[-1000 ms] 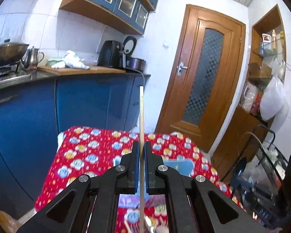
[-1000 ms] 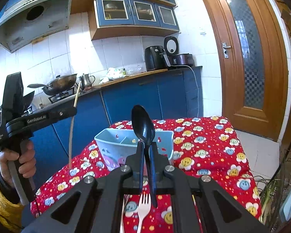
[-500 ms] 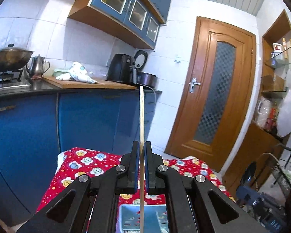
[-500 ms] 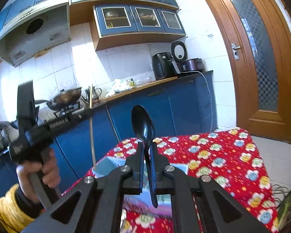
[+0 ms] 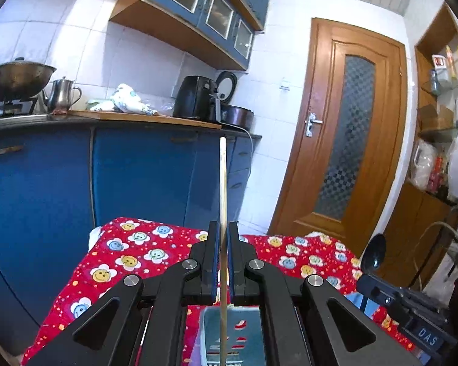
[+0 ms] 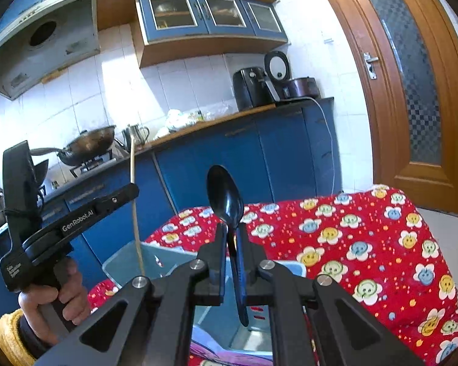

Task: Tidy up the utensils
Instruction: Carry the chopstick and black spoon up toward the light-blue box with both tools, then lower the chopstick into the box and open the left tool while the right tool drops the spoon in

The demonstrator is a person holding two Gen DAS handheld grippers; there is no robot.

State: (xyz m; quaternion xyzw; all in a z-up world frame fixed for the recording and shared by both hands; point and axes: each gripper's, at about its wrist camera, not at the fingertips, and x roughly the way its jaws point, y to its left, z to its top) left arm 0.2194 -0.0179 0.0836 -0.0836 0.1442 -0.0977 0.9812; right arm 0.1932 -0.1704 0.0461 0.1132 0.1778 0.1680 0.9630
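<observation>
My left gripper (image 5: pixel 223 238) is shut on a thin pale wooden chopstick (image 5: pixel 223 183) that stands upright, its lower end reaching down into a light blue utensil box (image 5: pixel 233 335) right below the fingers. My right gripper (image 6: pixel 231 238) is shut on a black plastic spoon (image 6: pixel 224 195), bowl up, handle hanging down over the same blue box (image 6: pixel 155 257). In the right wrist view the left gripper (image 6: pixel 134 187) appears at the left, held by a hand, with the chopstick (image 6: pixel 134 201) dipping into the box. The spoon (image 5: pixel 373 254) also shows at the right of the left wrist view.
The box sits on a table under a red flowered cloth (image 6: pixel 366 244). Behind stand blue kitchen cabinets (image 5: pixel 131 177) with a wok (image 6: pixel 90 145), kettle (image 5: pixel 62 96) and air fryer (image 5: pixel 195 97) on the counter. A wooden door (image 5: pixel 345 140) is at the right, shelves beyond it.
Both grippers have moved forward and down over the blue box, which now lies directly beneath them. The chopstick's lower end has come down into the box. Both grips are unchanged.
</observation>
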